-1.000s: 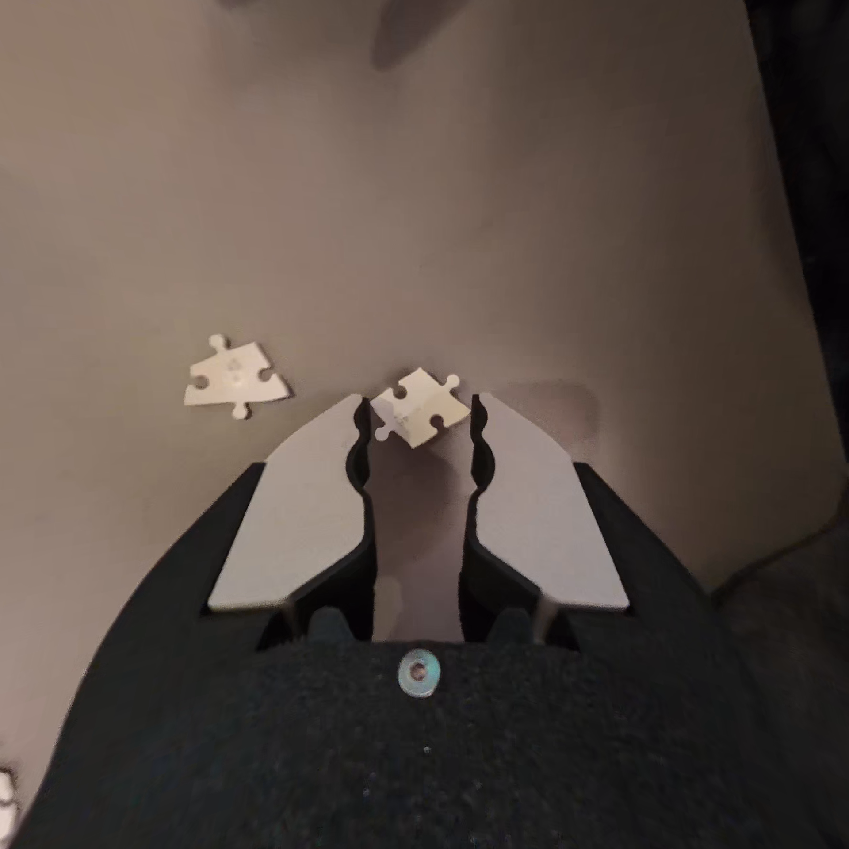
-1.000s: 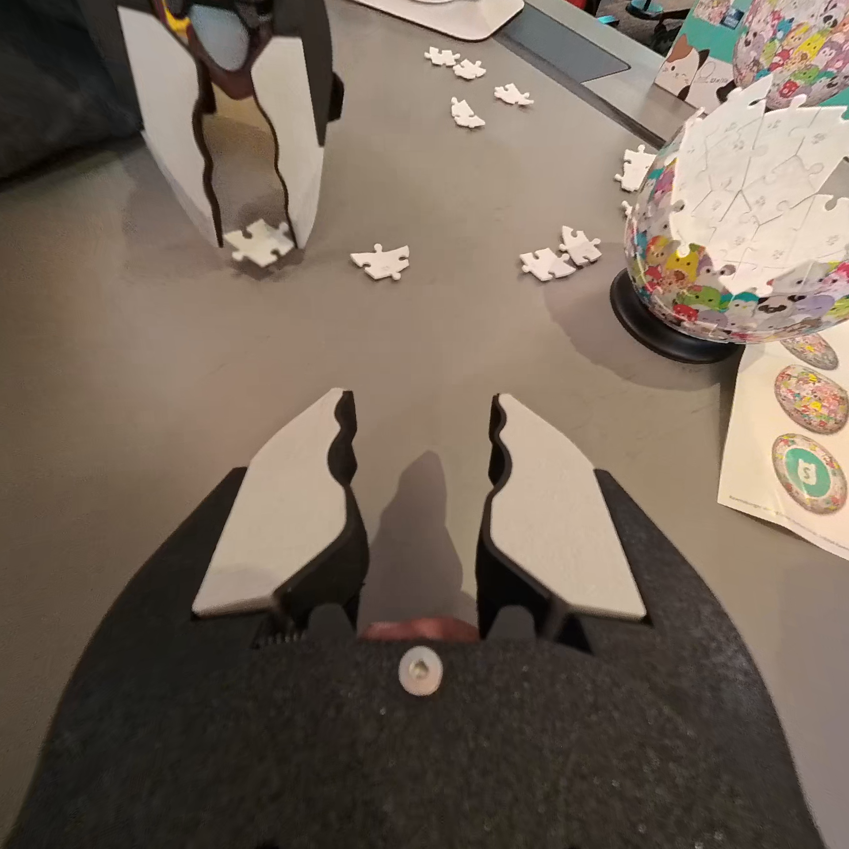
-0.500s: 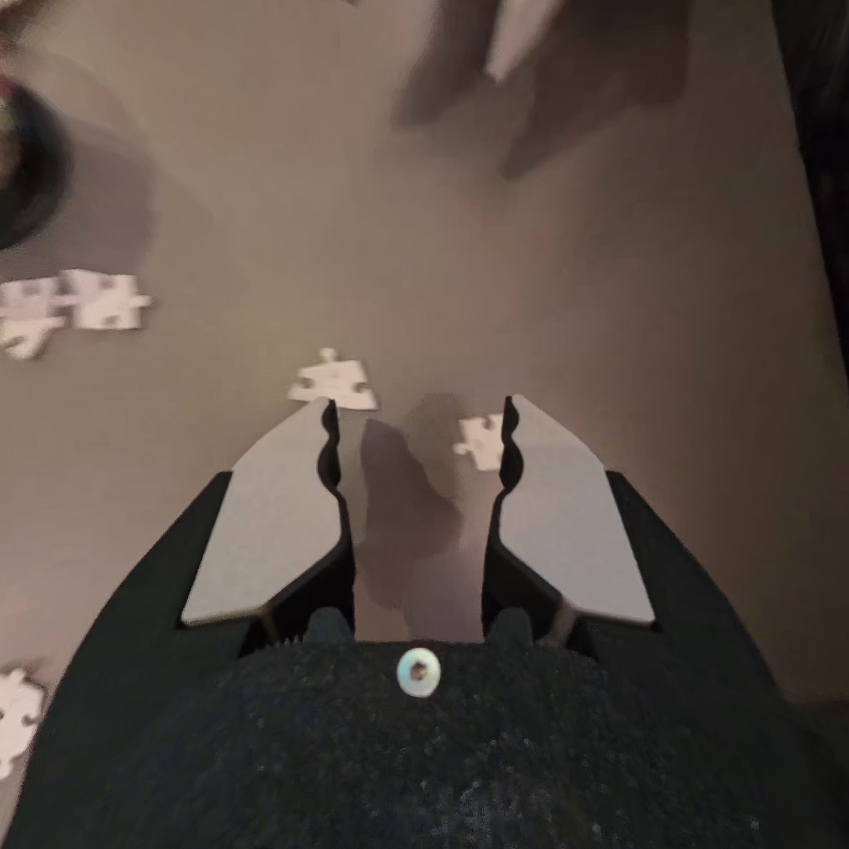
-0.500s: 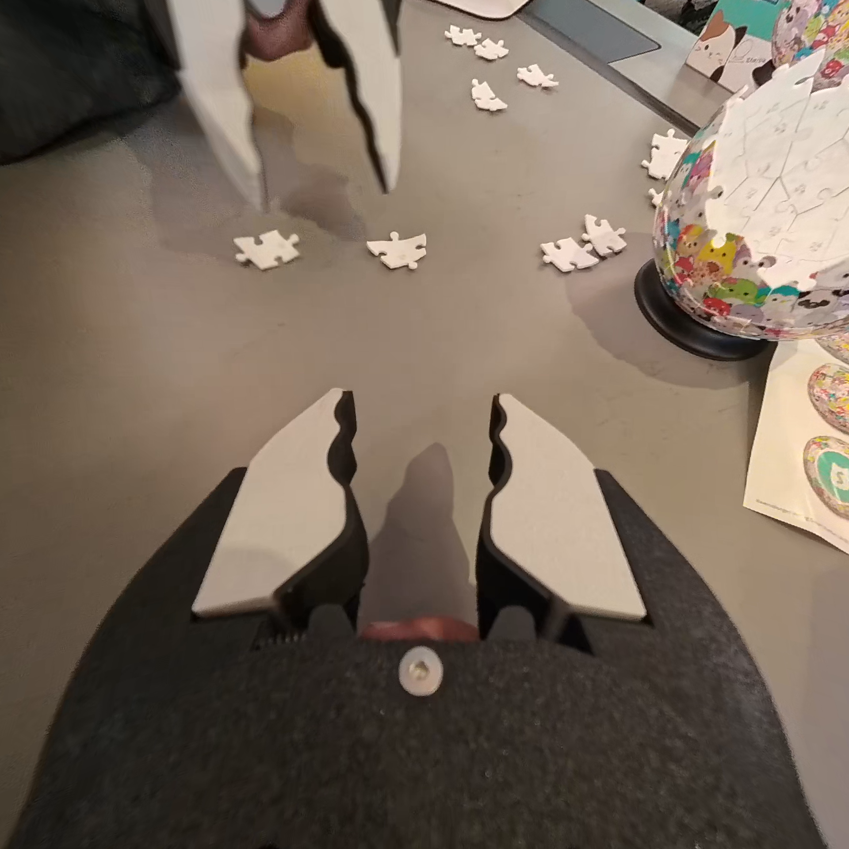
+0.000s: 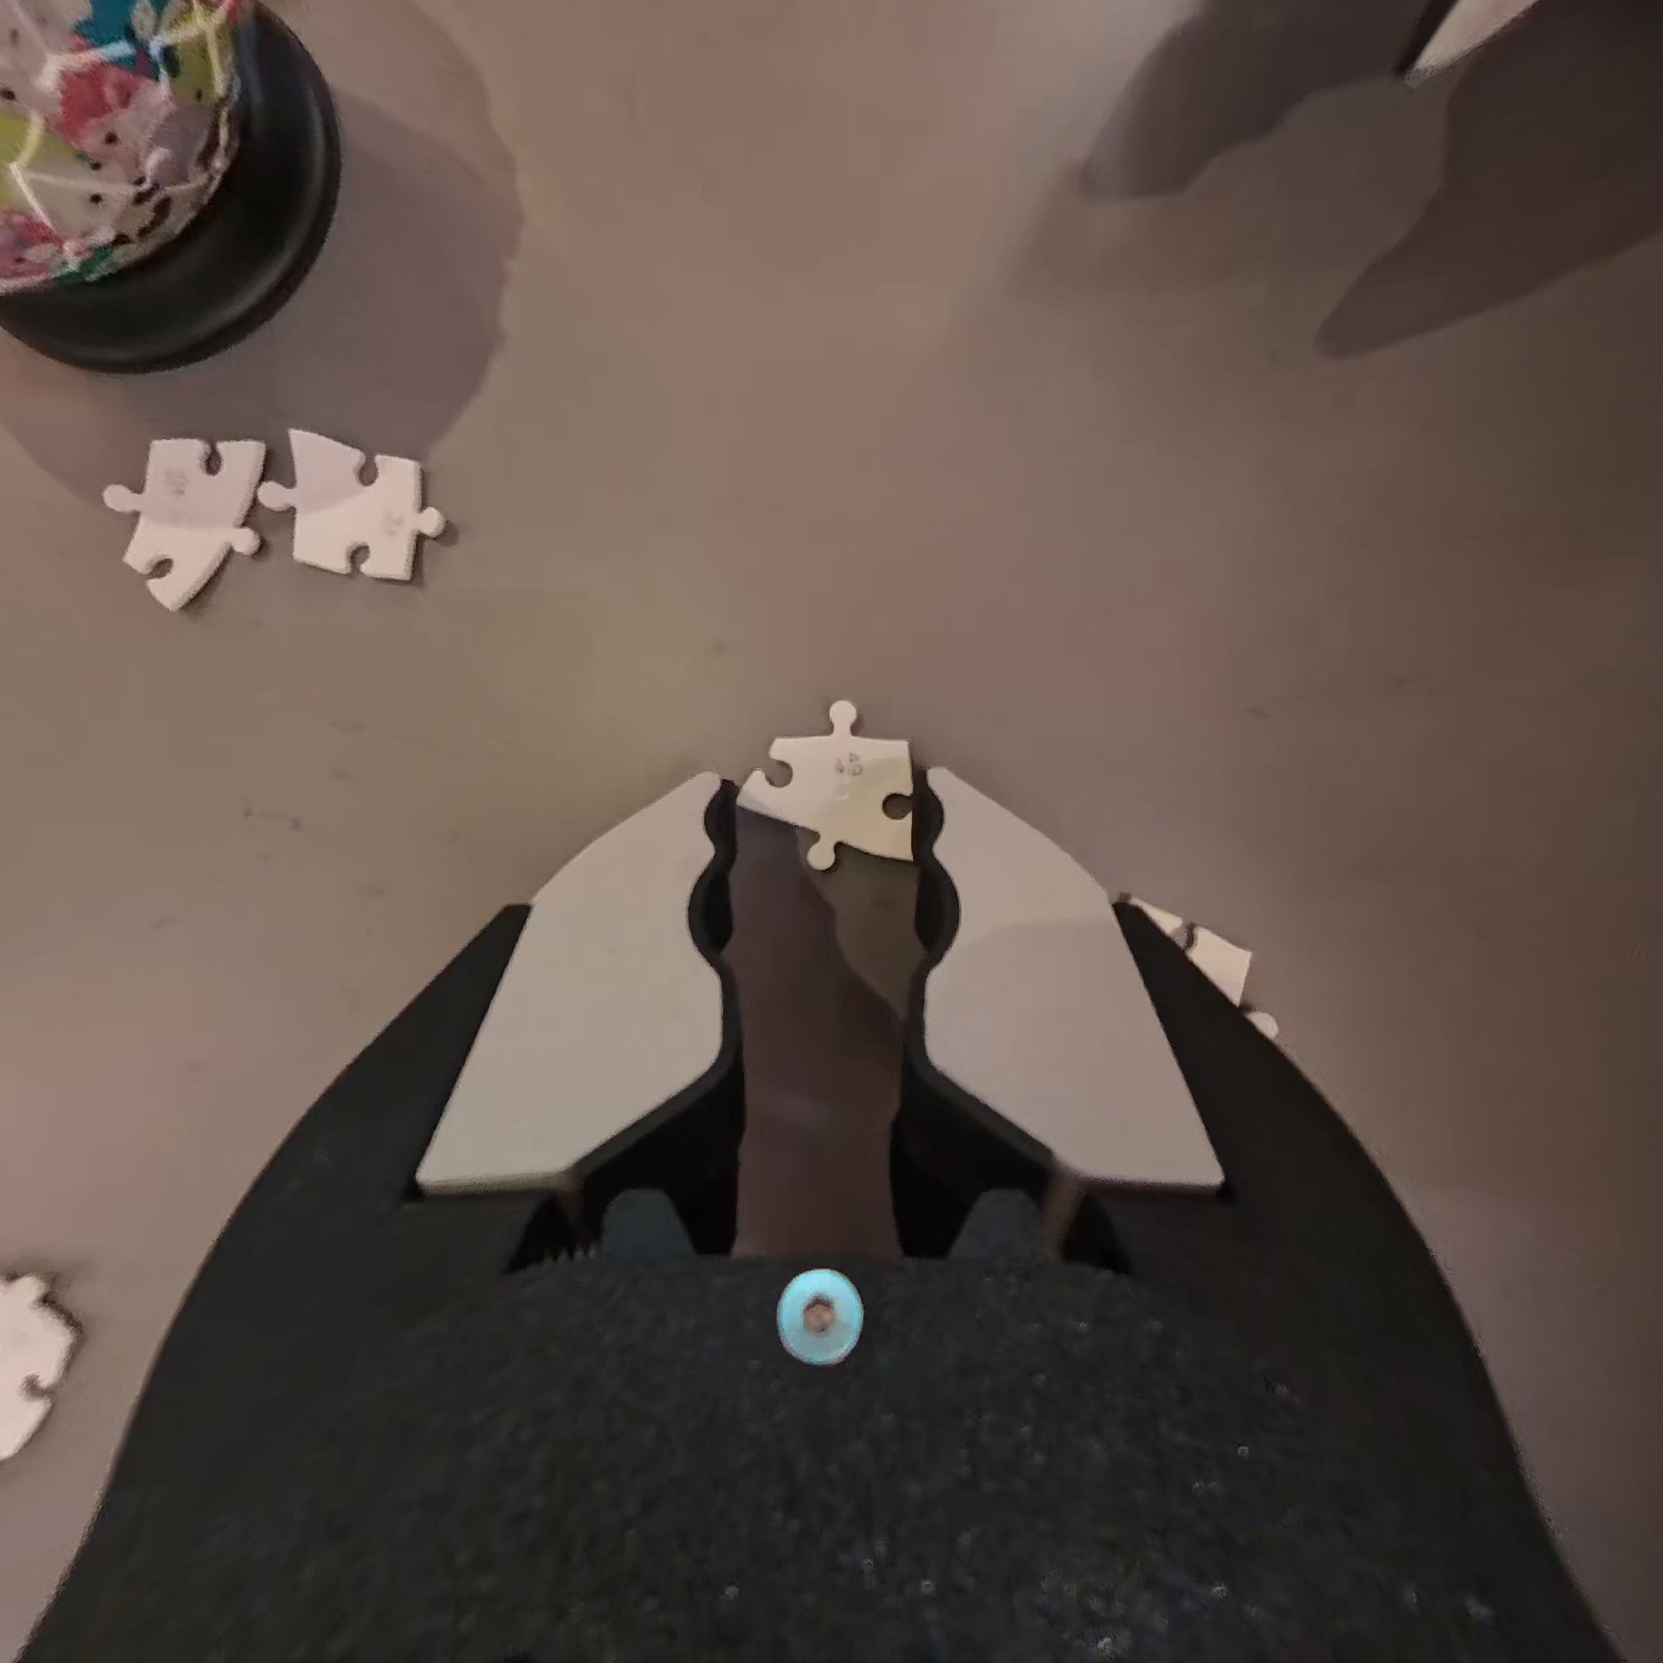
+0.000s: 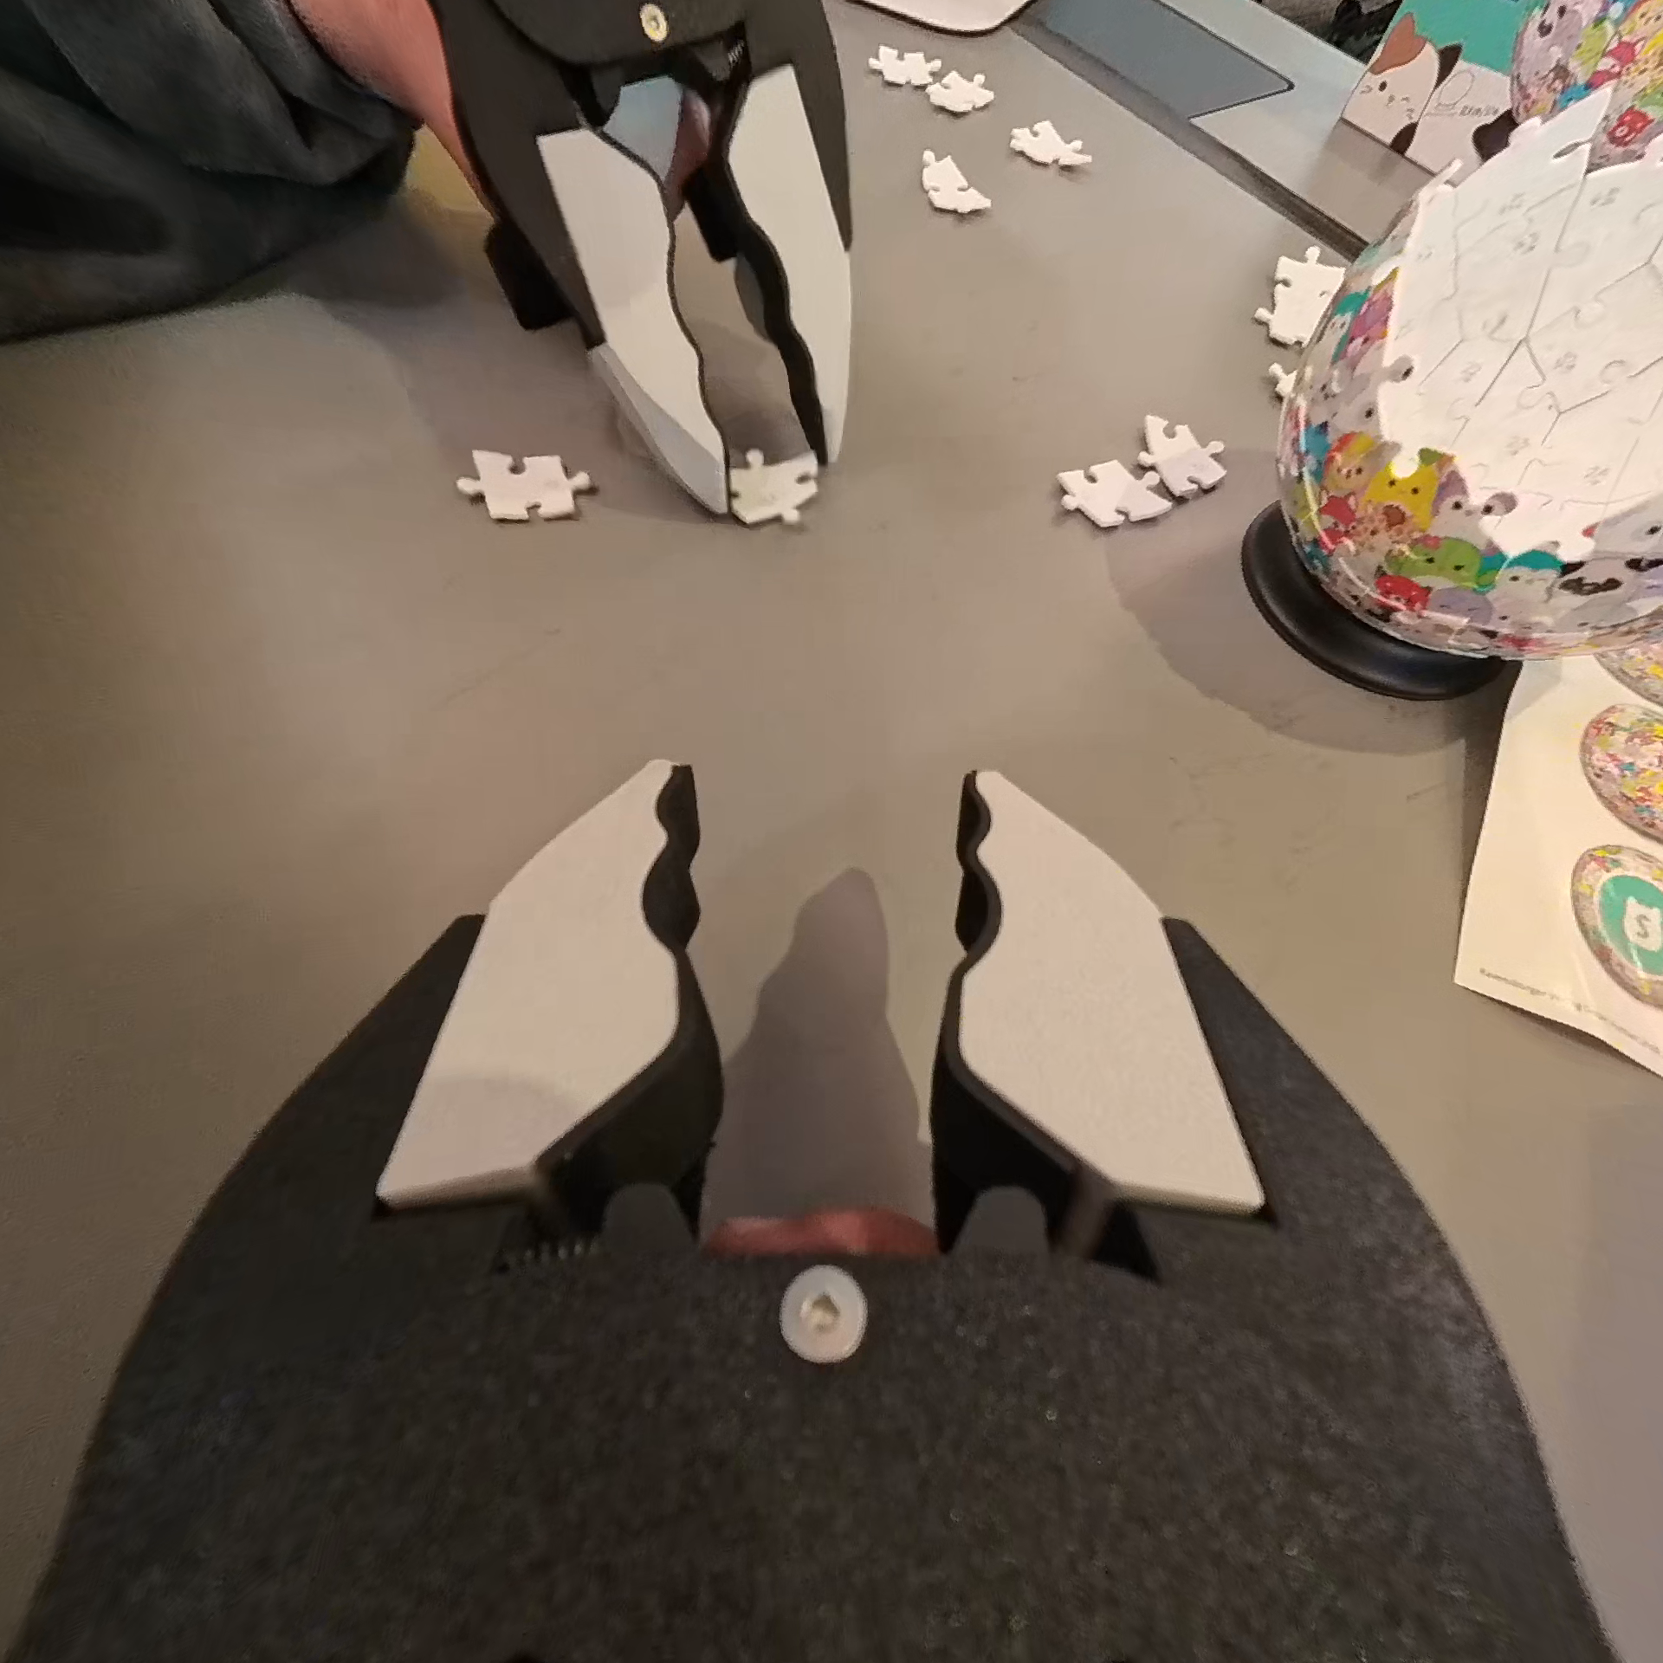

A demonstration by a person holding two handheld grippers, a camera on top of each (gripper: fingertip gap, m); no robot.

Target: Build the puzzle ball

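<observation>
Fingers of the left gripper (image 5: 826, 792) stand narrow on the grey table (image 5: 990, 495), with a white puzzle piece (image 5: 846, 796) between their tips, and the puzzle ball (image 5: 99, 135) on its black stand (image 5: 261, 261) is far left. Right gripper (image 6: 828, 792) hovers wide apart and empty; the half-built ball (image 6: 1476, 432) sits far right, the left gripper (image 6: 774, 477) far ahead over its piece (image 6: 769, 490).

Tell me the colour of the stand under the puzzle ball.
Black; the stand under the puzzle ball shows best in the right wrist view.
</observation>
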